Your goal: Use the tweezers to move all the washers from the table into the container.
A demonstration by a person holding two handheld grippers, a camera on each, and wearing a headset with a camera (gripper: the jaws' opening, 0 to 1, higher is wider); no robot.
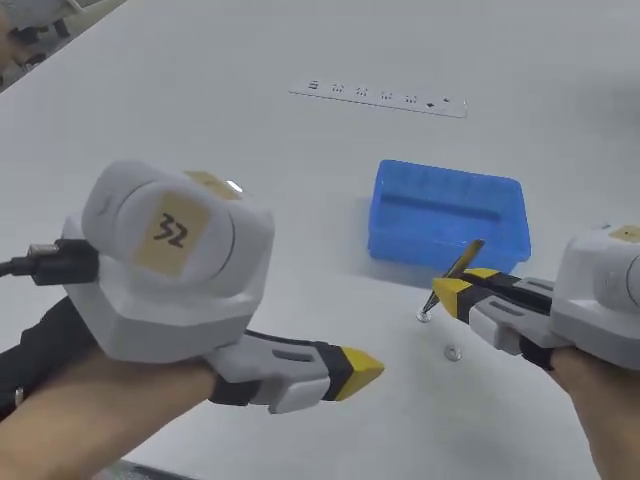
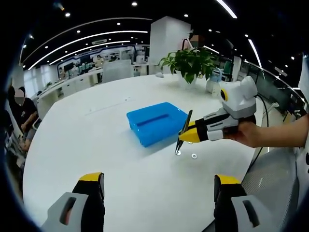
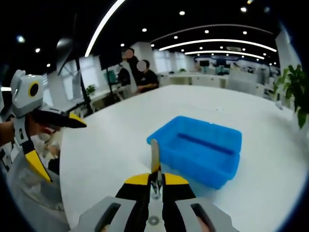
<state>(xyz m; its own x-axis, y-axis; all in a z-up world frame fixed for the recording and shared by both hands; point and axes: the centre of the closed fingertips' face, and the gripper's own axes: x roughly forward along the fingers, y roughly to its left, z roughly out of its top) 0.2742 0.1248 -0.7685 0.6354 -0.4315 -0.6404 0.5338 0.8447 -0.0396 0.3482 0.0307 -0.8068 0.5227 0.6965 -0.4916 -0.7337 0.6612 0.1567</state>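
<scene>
**A:** Where is the washer?

**B:** One washer (image 1: pixel 453 352) lies flat on the white table (image 1: pixel 200 120). It is on the person's side of the blue container (image 1: pixel 450 215), near the front wall but clear of it. There's also a tiny glint closer to the container, right at the tweezer tips. It may be a second washer, but it's too small to tell.

**A:** And the tweezers?

**B:** The tweezers (image 1: pixel 466 258) are clamped in the right gripper (image 1: pixel 448 288), whose jaws are pressed together on them. Their long axis slants, with the top leaning toward the container and the tips down at the table, just in front of the container's front wall. Whether the tips are closed on anything, I cannot tell.

**A:** So which way does the clear washer lie from the tips?

**B:** It lies just beside them, on the side away from the container, toward the person. It's round and flat, so I'd judge the tips need to come in low at its edge.

**A:** What about the left gripper?

**B:** The left gripper (image 2: pixel 158 181) has its jaws spread and holds nothing. It hangs well off from the container on the person's left, so the right one is far nearer.
</scene>
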